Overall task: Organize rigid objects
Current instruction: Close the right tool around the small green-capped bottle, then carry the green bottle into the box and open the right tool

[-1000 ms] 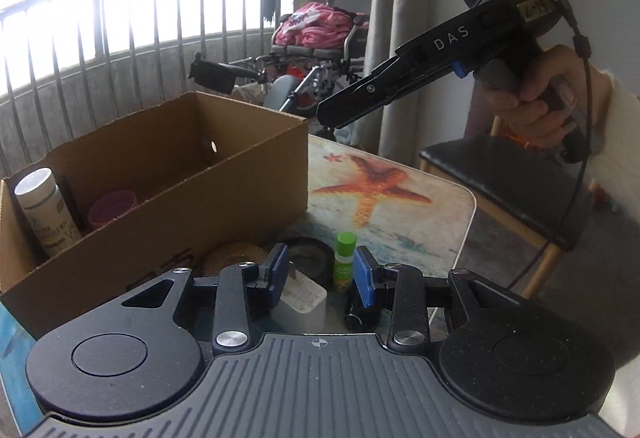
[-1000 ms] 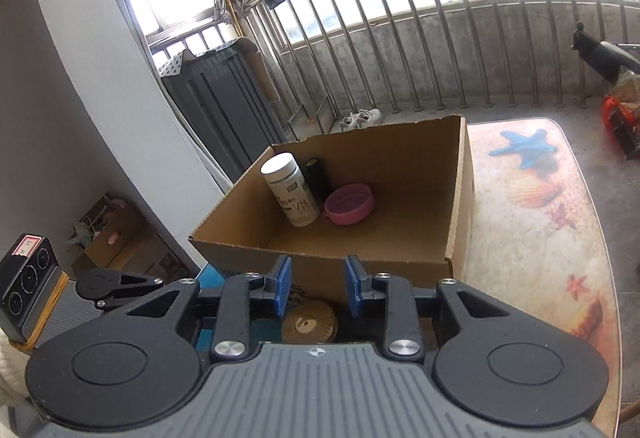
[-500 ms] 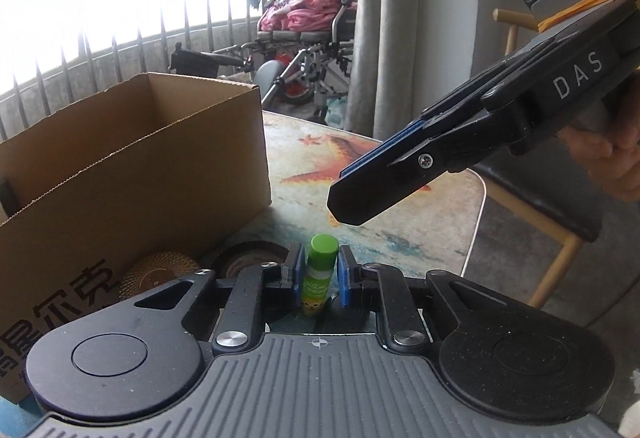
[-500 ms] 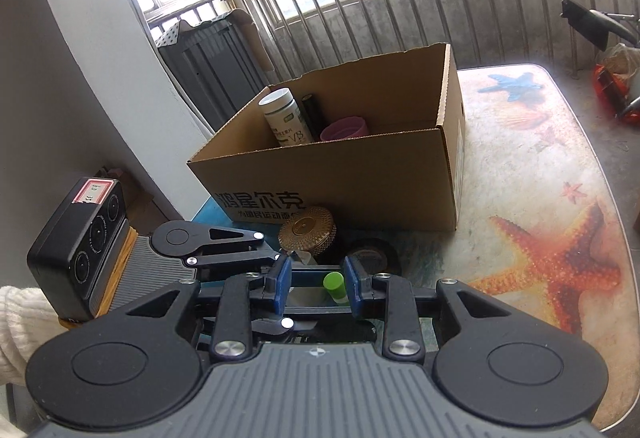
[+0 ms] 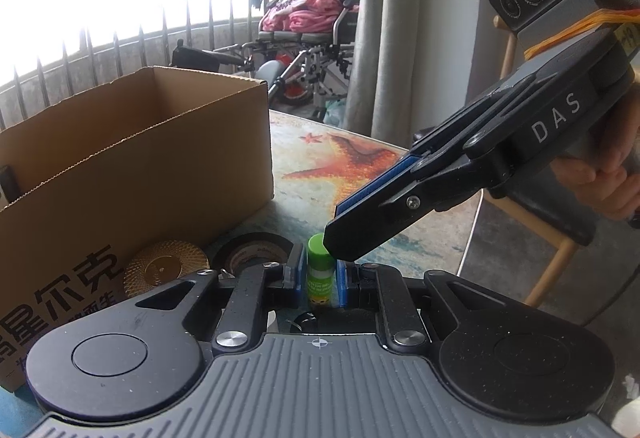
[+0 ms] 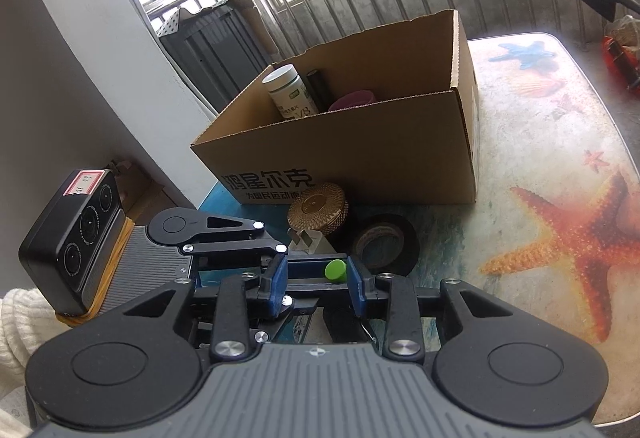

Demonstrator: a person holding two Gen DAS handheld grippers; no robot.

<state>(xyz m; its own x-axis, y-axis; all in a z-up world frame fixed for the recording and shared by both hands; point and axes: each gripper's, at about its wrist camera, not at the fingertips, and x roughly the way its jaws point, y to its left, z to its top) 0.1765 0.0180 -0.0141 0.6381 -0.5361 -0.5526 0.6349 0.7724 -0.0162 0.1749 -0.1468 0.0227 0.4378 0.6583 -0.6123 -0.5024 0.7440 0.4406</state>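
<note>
My left gripper is shut on a small green-capped tube, held upright just in front of the cardboard box. My right gripper is open and hovers right above the tube's green cap; its dark fingers show in the left wrist view touching or almost touching the cap. The box holds a white bottle, a dark cylinder and a pink bowl.
A gold round lid, a black tape roll and a white plug lie on the starfish-print table by the box front. A chair stands past the table's right edge.
My left gripper closed on the green-capped tube, then lifted slightly. My right gripper came down from over the box to just above the tube.
</note>
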